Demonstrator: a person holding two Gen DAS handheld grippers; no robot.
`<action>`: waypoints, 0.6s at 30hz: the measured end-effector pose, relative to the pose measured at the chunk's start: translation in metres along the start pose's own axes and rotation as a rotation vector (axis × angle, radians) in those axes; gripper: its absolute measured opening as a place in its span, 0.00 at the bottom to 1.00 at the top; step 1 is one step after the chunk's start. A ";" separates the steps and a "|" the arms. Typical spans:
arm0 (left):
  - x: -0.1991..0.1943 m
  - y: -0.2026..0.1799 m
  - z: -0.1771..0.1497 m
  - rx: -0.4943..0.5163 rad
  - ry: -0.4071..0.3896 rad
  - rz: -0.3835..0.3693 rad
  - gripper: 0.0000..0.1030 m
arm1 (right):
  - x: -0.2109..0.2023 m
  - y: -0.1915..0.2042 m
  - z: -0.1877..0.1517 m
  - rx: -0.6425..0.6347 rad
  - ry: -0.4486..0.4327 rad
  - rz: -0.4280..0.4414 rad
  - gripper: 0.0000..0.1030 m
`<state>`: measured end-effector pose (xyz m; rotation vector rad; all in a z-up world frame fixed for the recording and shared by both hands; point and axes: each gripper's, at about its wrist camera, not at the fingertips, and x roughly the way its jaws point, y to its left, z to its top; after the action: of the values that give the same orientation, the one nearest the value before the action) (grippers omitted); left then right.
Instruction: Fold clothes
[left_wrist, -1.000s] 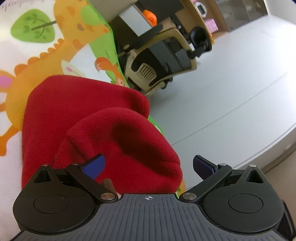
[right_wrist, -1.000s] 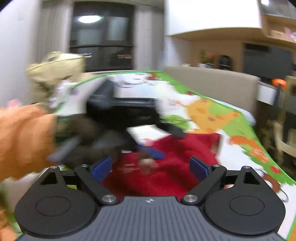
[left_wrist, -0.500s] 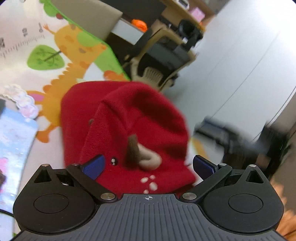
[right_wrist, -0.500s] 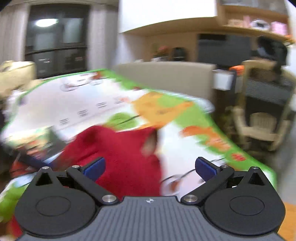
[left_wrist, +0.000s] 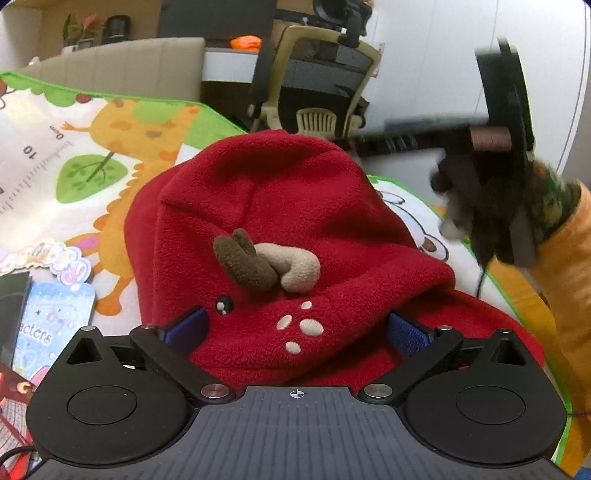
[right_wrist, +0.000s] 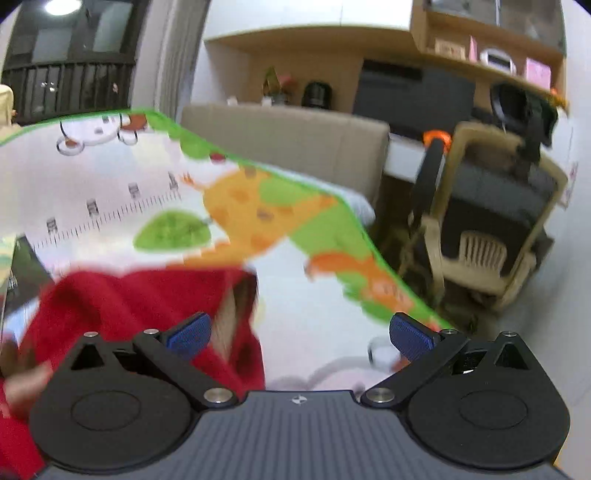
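A red fleece garment (left_wrist: 288, 206) with a hood lies bunched on the cartoon play mat (left_wrist: 74, 155). Brown and tan stuffed antlers (left_wrist: 266, 264), a small eye and white spots sit on top of it. My left gripper (left_wrist: 295, 328) is open, its blue pads wide apart just above the near part of the fleece. In the right wrist view the same red garment (right_wrist: 140, 306) lies blurred at lower left. My right gripper (right_wrist: 299, 334) is open over the mat (right_wrist: 314, 332) beside the garment's right edge. The right gripper's body (left_wrist: 506, 147) and an orange sleeve (left_wrist: 569, 258) show at right in the left wrist view.
A beige and black office chair (left_wrist: 321, 96) stands past the mat's far edge, also the chair (right_wrist: 487, 229) at right. Children's books (left_wrist: 48, 332) lie at the mat's left. A beige headboard (right_wrist: 288, 144) and shelves stand behind.
Both grippers have swung round quickly. The left one now looks at the hood's top with the antlers. The right one has moved to the garment's right side. Both stay open.
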<state>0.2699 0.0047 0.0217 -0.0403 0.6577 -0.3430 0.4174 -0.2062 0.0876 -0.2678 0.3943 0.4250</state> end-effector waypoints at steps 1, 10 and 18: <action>0.000 -0.001 0.000 0.002 0.001 0.003 1.00 | 0.009 0.004 0.008 -0.018 -0.002 -0.003 1.00; -0.006 -0.004 -0.001 -0.001 0.016 0.003 1.00 | 0.106 0.014 0.018 -0.065 0.308 0.101 1.00; -0.003 -0.012 0.003 0.001 0.011 -0.001 1.00 | 0.079 -0.002 -0.008 -0.117 0.248 -0.055 1.00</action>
<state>0.2653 -0.0057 0.0275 -0.0383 0.6681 -0.3447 0.4813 -0.1831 0.0473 -0.4465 0.6047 0.3616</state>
